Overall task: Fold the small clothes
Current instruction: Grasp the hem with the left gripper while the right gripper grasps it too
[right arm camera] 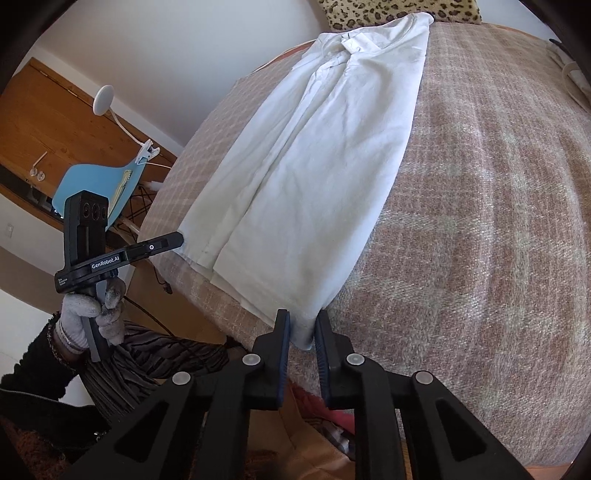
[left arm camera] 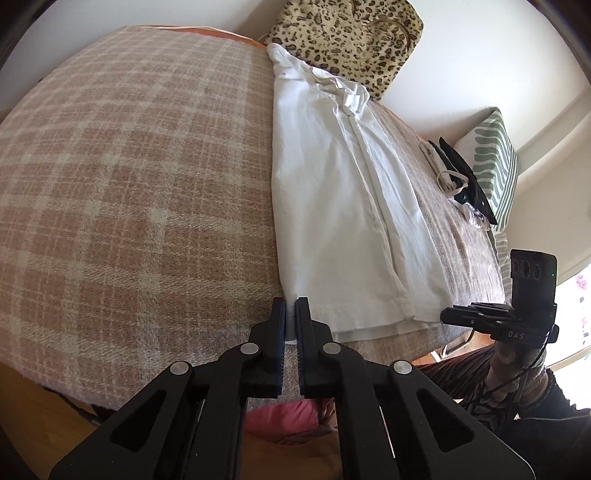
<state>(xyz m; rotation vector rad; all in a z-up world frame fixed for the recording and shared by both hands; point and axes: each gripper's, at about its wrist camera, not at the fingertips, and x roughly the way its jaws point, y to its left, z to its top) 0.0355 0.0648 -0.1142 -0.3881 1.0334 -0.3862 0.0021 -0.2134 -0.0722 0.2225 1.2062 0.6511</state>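
A white shirt [left arm camera: 332, 184] lies lengthwise on the plaid blanket [left arm camera: 129, 166], folded into a long narrow strip with its collar at the far end. My left gripper [left arm camera: 291, 308] is shut on the near hem corner on the shirt's left side, with white cloth pinched between the pads. In the right wrist view, the right gripper [right arm camera: 303, 325] is shut on the other near corner of the shirt [right arm camera: 314, 166], right at the bed's edge. Each gripper shows in the other's view: the right gripper [left arm camera: 448, 315] at the hem's right end, the left gripper [right arm camera: 179, 240] at its left end.
A leopard-print bag [left arm camera: 343, 33] stands behind the collar. A small heap of dark and white clothes [left arm camera: 458, 177] lies by a green striped pillow [left arm camera: 495, 162] at the right. A blue chair [right arm camera: 92, 184] and a clip lamp [right arm camera: 105, 98] stand beyond the bed. A gloved hand [right arm camera: 88, 314] holds the left gripper.
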